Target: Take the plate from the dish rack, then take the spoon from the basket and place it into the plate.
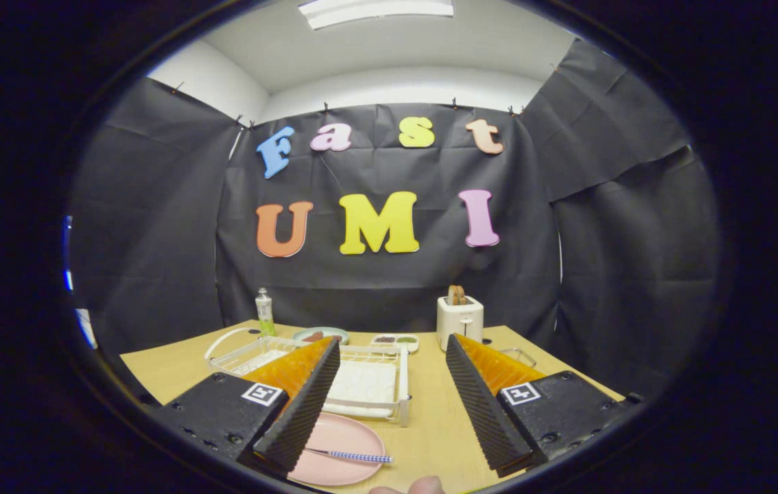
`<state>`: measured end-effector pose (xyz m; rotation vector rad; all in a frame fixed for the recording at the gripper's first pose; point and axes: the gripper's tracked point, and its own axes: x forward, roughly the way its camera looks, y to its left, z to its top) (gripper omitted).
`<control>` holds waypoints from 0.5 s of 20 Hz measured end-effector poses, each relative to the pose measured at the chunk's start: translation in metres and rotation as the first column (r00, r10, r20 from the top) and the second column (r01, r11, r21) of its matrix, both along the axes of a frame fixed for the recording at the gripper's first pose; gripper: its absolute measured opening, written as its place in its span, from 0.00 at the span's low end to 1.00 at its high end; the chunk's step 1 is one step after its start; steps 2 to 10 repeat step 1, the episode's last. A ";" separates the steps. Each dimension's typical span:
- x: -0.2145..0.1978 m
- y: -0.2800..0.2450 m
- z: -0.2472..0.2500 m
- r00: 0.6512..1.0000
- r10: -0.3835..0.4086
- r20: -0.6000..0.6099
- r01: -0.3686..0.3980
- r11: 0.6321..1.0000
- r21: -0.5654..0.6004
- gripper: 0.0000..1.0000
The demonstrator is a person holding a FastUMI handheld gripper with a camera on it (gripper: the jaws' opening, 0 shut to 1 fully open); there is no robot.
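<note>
Your tongs stand wide open, gripping nothing. The pink plate lies on the tabletop near you, partly under the left finger. The spoon rests across the plate. The white dish rack sits just beyond the plate.

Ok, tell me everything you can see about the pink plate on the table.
The pink plate is round, shallow and smooth, probably plastic or ceramic. It lies flat on the wooden table, just in front of the white dish rack, partly hidden behind one finger of the open gripper. A spoon with a patterned blue-and-white handle lies across its near part. The fingers seem to hang above the plate, holding nothing.
</note>
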<state>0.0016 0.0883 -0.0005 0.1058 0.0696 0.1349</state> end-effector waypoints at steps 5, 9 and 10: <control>-0.001 0.002 0.001 1.000 -0.004 0.002 0.004 1.000 0.006 1.00; -0.001 0.002 0.001 1.000 -0.004 0.002 0.004 1.000 0.006 1.00; -0.001 0.002 0.001 1.000 -0.004 0.002 0.004 1.000 0.006 1.00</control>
